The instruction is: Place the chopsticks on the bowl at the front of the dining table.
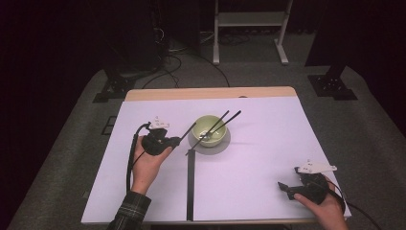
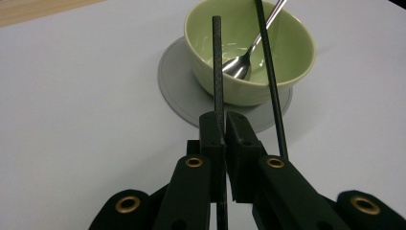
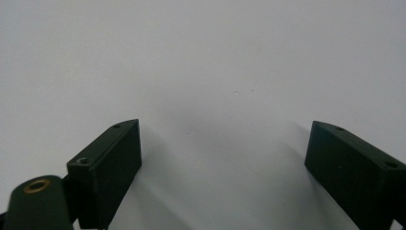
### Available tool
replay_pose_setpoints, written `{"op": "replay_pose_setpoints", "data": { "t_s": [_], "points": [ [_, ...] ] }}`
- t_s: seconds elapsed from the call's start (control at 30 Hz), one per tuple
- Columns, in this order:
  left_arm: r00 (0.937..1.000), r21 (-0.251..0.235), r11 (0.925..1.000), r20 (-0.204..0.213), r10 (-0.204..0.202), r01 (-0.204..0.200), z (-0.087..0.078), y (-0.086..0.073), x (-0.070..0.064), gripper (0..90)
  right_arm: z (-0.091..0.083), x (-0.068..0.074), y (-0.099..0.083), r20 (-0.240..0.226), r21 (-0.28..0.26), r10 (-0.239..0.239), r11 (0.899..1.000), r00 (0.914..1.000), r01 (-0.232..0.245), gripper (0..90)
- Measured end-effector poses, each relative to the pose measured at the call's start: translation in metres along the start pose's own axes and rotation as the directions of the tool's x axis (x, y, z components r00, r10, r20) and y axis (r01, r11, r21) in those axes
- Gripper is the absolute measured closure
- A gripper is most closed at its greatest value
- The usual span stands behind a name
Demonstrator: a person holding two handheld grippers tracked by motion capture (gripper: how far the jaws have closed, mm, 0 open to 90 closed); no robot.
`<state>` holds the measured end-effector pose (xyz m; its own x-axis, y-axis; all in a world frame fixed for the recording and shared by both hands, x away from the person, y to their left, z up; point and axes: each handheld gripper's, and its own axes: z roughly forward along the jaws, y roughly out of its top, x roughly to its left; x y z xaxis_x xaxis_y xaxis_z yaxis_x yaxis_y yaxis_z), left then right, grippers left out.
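Note:
A pale green bowl sits on a round grey coaster mid-table. Inside it rests a metal spoon, handle leaning over the far rim. My left gripper is shut on a black chopstick whose tip points at the bowl's near side. A second black chopstick lies slanted across the bowl, its low end on the table by my left gripper. At the table's front right, my right gripper rests open over bare white surface.
A straight black strip runs from near the coaster to the front edge of the white table. A wooden border lines the far edge. Beyond it are a white frame's legs and cables on the floor.

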<state>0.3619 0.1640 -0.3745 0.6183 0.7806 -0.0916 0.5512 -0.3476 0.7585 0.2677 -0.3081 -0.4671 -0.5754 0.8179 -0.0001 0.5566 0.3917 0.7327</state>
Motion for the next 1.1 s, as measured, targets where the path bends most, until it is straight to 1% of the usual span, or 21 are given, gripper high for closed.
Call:
{"op": "replay_pose_setpoints", "data": {
  "t_s": [0.63,0.7,0.93,1.1],
  "points": [
    [0.9996,-0.007,0.9999,0.024,0.012,-0.012,0.018,0.030,-0.005,86.5,0.000,0.000,0.000,-0.001,0.000,0.001,1.000,1.0000,-0.001,10.6],
    [0.9996,-0.013,0.9999,0.026,0.010,-0.010,0.021,0.033,-0.005,86.5,0.000,0.000,0.000,0.000,-0.001,0.000,1.000,1.0000,0.000,10.6],
    [0.9995,-0.009,0.9999,0.031,0.011,-0.010,0.030,0.039,-0.005,86.5,0.000,0.000,0.000,-0.001,-0.001,0.000,1.000,1.0000,0.000,10.6],
    [0.9994,-0.013,0.9999,0.035,0.004,-0.003,0.036,0.045,-0.004,86.5,0.000,0.000,0.000,-0.001,0.000,0.002,1.000,1.0000,-0.002,10.6]
  ]
}}
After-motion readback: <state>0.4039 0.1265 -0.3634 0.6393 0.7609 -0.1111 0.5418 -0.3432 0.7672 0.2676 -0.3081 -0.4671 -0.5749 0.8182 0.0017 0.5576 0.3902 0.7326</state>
